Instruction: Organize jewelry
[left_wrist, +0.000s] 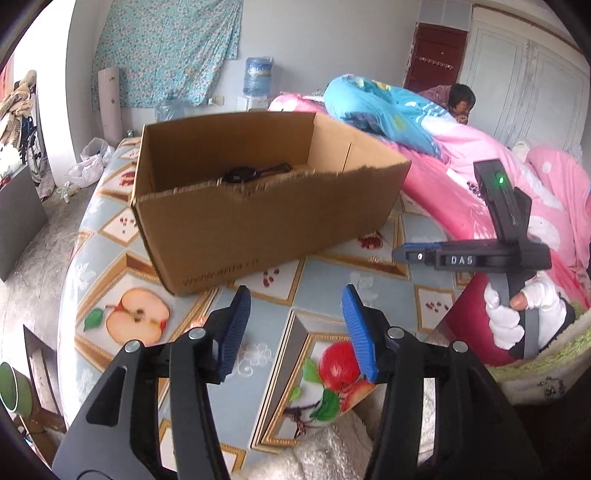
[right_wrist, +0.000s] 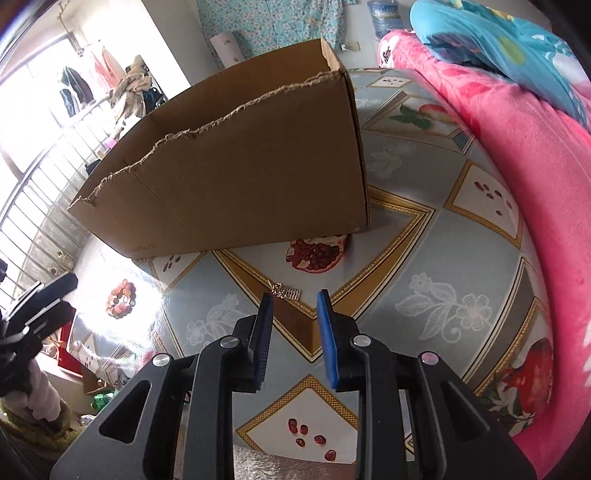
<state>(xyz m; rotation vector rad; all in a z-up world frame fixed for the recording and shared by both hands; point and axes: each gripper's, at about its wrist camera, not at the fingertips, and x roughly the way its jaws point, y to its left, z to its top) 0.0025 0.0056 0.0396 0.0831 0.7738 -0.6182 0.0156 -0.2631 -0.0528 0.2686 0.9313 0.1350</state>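
A torn-edged cardboard box (left_wrist: 258, 218) stands on the fruit-patterned table (left_wrist: 325, 284), and a black watch (left_wrist: 255, 172) lies inside it. My left gripper (left_wrist: 295, 291) hangs open over the cloth in front of the box, with nothing between its blue pads. In the right wrist view a small gold ornament (right_wrist: 286, 294) lies on the table just beyond my right gripper (right_wrist: 295, 295), which is open and narrow. A red-brown bead bracelet (right_wrist: 121, 298) lies to the left, in glare. A white-gloved hand (left_wrist: 517, 317) holds the right gripper (left_wrist: 402, 255) at the right.
The box (right_wrist: 240, 166) fills the far side of the table (right_wrist: 436, 251). A pink blanket (right_wrist: 524, 192) and a blue quilt (left_wrist: 384, 107) are heaped along the right edge. A person (left_wrist: 460, 101) is behind them. The left gripper (right_wrist: 55, 299) shows at the left edge.
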